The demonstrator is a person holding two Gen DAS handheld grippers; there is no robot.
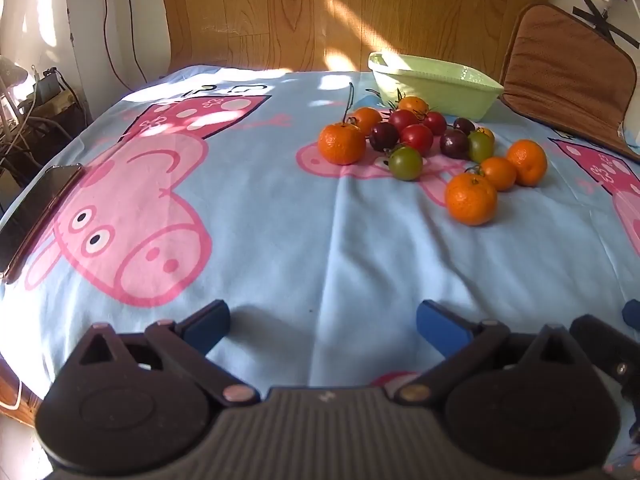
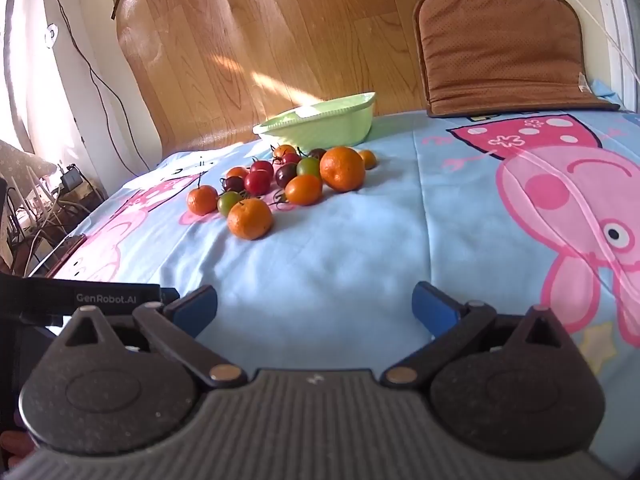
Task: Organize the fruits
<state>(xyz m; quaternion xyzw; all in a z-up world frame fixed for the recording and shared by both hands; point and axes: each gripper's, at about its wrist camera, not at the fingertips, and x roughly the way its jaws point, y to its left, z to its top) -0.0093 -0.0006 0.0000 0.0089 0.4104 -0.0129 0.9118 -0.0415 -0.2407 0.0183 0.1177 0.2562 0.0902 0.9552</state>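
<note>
Both tongs are spread wide with nothing between their blue pads: the left tongs (image 1: 323,326) hang at the bottom of the left wrist view, the right tongs (image 2: 315,308) at the bottom of the right wrist view, each over bare blue cartoon bedsheet (image 1: 280,240).

The fruits lie in a loose pile in the upper right of the left view: mandarins, with the nearest mandarin (image 1: 471,199) at the front edge, and small red, dark and green tomatoes (image 1: 416,138) packed behind. The pale green basin (image 1: 436,84) stands just beyond the pile, apparently empty.

Nothing looks sorted yet. A good start is probably the front mandarin, which sits clear of most others: come down around it, close gently so the skin is not crushed, and lift straight so neighbours do not roll on the soft sheet.
</note>
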